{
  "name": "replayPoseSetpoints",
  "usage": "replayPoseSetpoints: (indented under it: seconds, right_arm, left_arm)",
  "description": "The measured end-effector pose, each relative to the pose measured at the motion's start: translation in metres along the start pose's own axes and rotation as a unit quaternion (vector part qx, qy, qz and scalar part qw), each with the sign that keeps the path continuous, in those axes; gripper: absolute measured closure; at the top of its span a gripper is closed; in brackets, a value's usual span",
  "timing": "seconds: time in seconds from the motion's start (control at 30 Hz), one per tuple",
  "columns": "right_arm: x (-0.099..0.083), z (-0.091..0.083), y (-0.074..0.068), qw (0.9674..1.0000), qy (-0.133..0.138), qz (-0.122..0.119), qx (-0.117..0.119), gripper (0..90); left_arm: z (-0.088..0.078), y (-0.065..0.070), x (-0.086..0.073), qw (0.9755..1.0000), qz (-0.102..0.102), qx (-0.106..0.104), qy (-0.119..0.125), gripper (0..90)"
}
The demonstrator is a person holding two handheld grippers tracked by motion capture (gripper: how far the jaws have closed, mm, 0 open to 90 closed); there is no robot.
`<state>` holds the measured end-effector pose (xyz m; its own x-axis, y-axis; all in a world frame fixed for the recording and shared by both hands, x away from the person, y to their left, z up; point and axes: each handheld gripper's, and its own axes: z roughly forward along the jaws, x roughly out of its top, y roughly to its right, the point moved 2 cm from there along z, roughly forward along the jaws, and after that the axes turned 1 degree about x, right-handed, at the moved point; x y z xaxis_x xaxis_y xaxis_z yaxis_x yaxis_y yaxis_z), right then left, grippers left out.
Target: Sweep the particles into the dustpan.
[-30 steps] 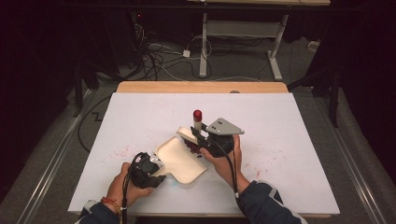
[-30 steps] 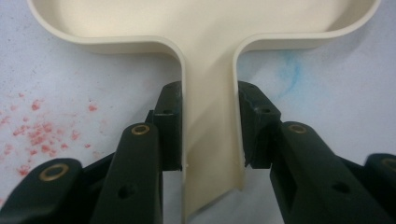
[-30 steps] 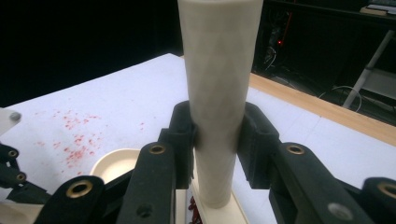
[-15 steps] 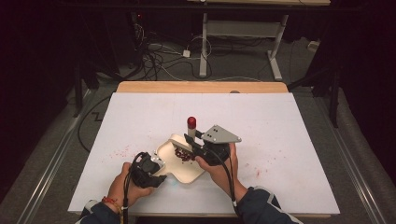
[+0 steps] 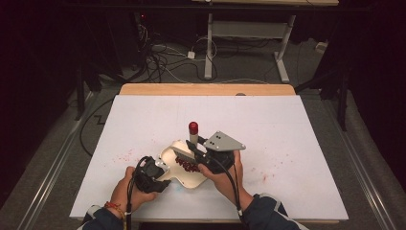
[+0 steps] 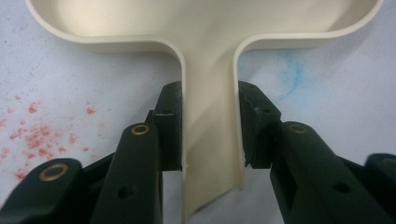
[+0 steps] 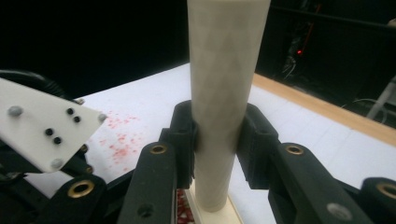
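Observation:
A cream dustpan (image 5: 187, 178) lies flat on the white table, with a small heap of red bits (image 5: 186, 166) in it. My left gripper (image 5: 160, 171) is shut on the pan's narrow handle (image 6: 210, 140), the pads (image 6: 169, 126) pressing on both of its sides. My right gripper (image 5: 200, 152) is shut on the cream handle (image 7: 226, 93) of a brush, which stands upright. That handle ends in a red cap (image 5: 193, 127). The brush head (image 5: 182, 153) rests at the pan's far part, just behind the red bits.
Red specks (image 5: 123, 155) stain the white sheet left of the pan, with more at the right (image 5: 268, 175) and a blue smear (image 6: 292, 74) beside the pan's handle. A wooden edge (image 5: 206, 89) bounds the table at the back. Beyond it are cables and desk legs.
My right gripper has carried the brush a little to the left and nearer, over the pan. The red bits now lie in the pan. The left gripper has kept still.

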<state>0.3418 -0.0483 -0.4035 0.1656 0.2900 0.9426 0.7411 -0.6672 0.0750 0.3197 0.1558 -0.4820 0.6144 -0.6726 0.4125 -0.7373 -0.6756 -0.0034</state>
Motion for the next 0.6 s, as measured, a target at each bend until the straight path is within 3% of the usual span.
replayPoseSetpoints:
  seconds: [0.37,0.5,0.6]
  right_arm:
    - [0.014,-0.013,0.028,0.9988,0.036,0.027,-0.019,70.2]
    - [0.018,-0.030,0.038,0.9981,0.046,0.032,-0.026,70.2]
    - [0.011,-0.046,0.045,0.9982,0.035,0.034,-0.036,70.2]
  left_arm:
    - [0.001,-0.001,-0.001,1.0000,0.006,-0.001,-0.002,63.8]
    - [0.000,-0.001,-0.002,1.0000,0.008,0.000,-0.002,63.7]
    - [0.000,0.000,-0.002,0.9999,0.011,0.001,-0.004,63.7]
